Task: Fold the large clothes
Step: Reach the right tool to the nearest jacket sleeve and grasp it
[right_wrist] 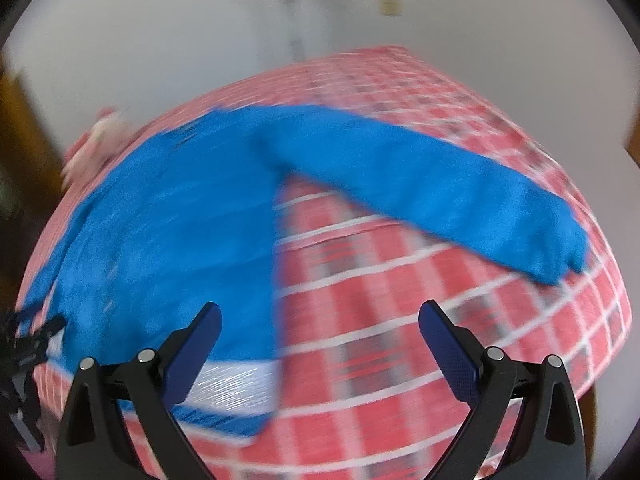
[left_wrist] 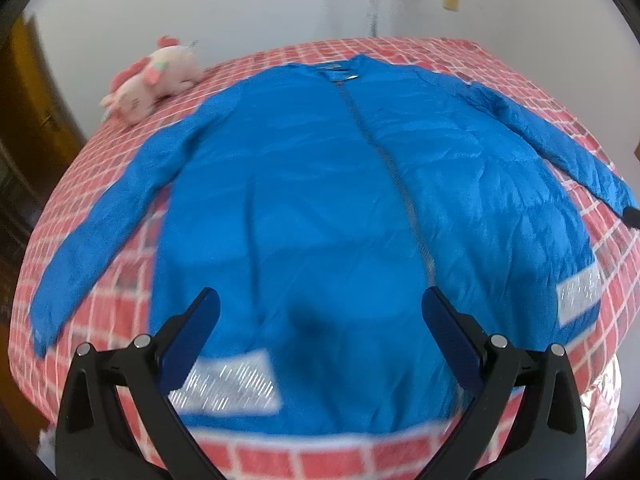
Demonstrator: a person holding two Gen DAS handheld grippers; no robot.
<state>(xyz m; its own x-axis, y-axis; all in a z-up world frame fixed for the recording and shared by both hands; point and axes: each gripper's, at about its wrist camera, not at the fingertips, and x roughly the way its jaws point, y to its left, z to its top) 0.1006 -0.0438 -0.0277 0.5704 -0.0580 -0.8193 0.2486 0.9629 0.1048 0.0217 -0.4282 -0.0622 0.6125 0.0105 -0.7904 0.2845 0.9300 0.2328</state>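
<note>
Where it lies spread flat on the bed, the blue jacket (left_wrist: 320, 200) is front up, its collar toward the far wall and its hem toward the near edge; a dark zipper (left_wrist: 384, 148) runs down the middle from the collar; a pale reflective patch (left_wrist: 228, 384) sits near the hem on the left and another (left_wrist: 578, 294) near the hem on the right; the left sleeve (left_wrist: 100, 236) stretches out and down toward the near left, and the right sleeve (left_wrist: 560, 140) reaches out to the far right, both resting on the bedcover. In the right wrist view, which is blurred, the right sleeve (right_wrist: 440, 184) crosses the bedcover to the right, well apart from the jacket's body, with bare cover between them. The left tongs (left_wrist: 320, 312) hang over the lower front of the jacket, jaws wide apart and holding nothing; whether they touch the fabric cannot be told. The right tongs (right_wrist: 320, 324) hang near the jacket's right hem corner, one finger over a reflective patch (right_wrist: 236, 388) and the other over the bare cover, jaws likewise wide apart and empty. The bed (left_wrist: 520, 64) carries a red cover checked with white lines; a pink and white plush toy (left_wrist: 156, 80) lies at its far left corner, apart from the jacket; a white wall (left_wrist: 240, 8) stands behind the bed.
</note>
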